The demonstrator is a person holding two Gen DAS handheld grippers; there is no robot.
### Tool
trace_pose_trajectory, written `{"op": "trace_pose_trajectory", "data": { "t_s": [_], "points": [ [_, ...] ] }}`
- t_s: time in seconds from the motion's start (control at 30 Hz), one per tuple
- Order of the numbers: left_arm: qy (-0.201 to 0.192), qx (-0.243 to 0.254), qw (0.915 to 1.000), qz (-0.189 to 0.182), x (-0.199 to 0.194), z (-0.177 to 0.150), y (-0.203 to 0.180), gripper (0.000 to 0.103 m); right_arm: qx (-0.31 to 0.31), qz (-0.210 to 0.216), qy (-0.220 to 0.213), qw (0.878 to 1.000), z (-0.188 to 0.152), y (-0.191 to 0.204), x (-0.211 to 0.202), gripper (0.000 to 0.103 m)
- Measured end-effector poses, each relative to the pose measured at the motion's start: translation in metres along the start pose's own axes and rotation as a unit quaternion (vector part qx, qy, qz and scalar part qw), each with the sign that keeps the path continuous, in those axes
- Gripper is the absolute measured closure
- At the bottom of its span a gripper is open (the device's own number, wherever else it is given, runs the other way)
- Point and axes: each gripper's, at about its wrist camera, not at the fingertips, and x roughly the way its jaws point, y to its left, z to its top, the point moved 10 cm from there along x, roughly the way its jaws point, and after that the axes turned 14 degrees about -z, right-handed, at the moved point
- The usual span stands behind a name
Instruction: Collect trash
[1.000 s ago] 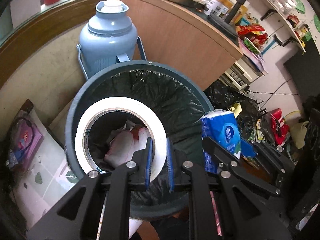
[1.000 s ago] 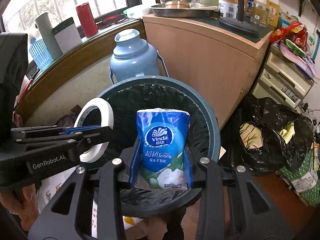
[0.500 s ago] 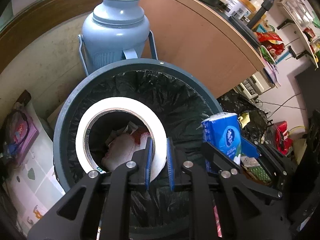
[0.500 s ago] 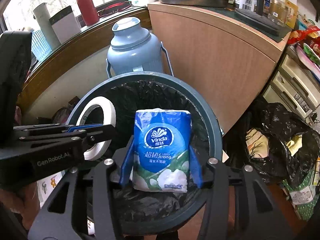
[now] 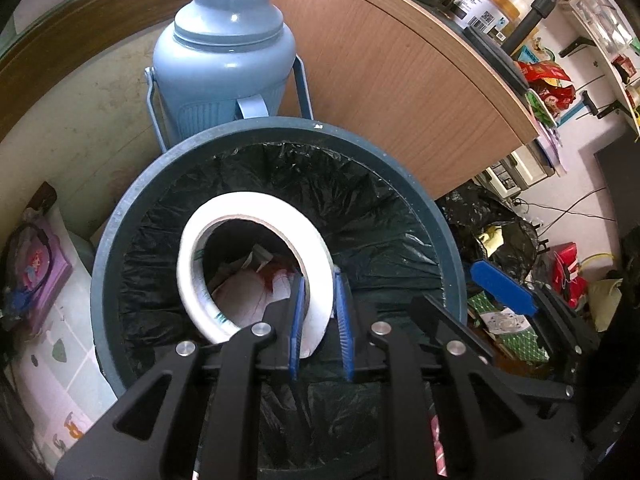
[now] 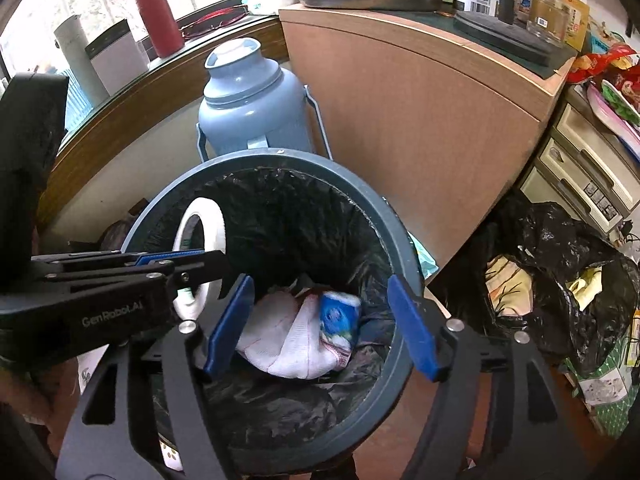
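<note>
Since the earlier frames, the blue Vinda tissue pack (image 6: pixel 337 317) had left the right gripper (image 6: pixel 320 324) and lay inside the dark blue trash bin (image 6: pixel 394 216), on top of a white crumpled bag (image 6: pixel 296 344) at the bottom. The right gripper's blue fingers (image 6: pixel 229 324) had just been opening and stood spread wide above the bin's mouth, with nothing between them. The left gripper (image 5: pixel 320 316) hovered over the same bin, its blue fingers (image 5: pixel 297 320) pinching the lower edge of a white roll of tape (image 5: pixel 256 216), which stood upright on edge within the bin's opening; its fingers had just eased apart slightly, yet the tape remained between them. A black liner (image 5: pixel 360 216) covered the bin's inside wall. A pale blue thermos jug (image 5: pixel 224 56) stood just behind the bin, beside a wooden cabinet (image 6: pixel 420 128) that carried jars and a metal tray. A black rubbish bag (image 6: pixel 560 272) sat on the floor to the right of the bin
</note>
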Motion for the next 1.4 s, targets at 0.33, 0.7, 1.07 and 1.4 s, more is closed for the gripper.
{"op": "trace_pose_trajectory", "data": {
  "t_s": [0.33,0.7,1.07,1.4],
  "points": [
    [0.001,0.008,0.9999,0.008,0.003,-0.001,-0.005,0.065,0.015,-0.005,0.001,1.0,-0.004,-0.009,-0.002,0.03],
    [-0.012,0.002,0.9995,0.029,-0.013,-0.002,0.007,0.041,0.025,-0.008,-0.008,1.0,-0.005,-0.005,-0.011,0.027],
    [-0.038,-0.017,0.9971,0.063,-0.052,-0.01,0.03,0.016,0.023,-0.001,-0.027,0.999,-0.007,0.022,-0.031,0.022],
    [-0.052,-0.022,0.9943,0.09,-0.098,-0.032,0.056,0.015,0.016,0.013,-0.038,0.999,-0.017,0.061,-0.053,0.02]
  ]
}}
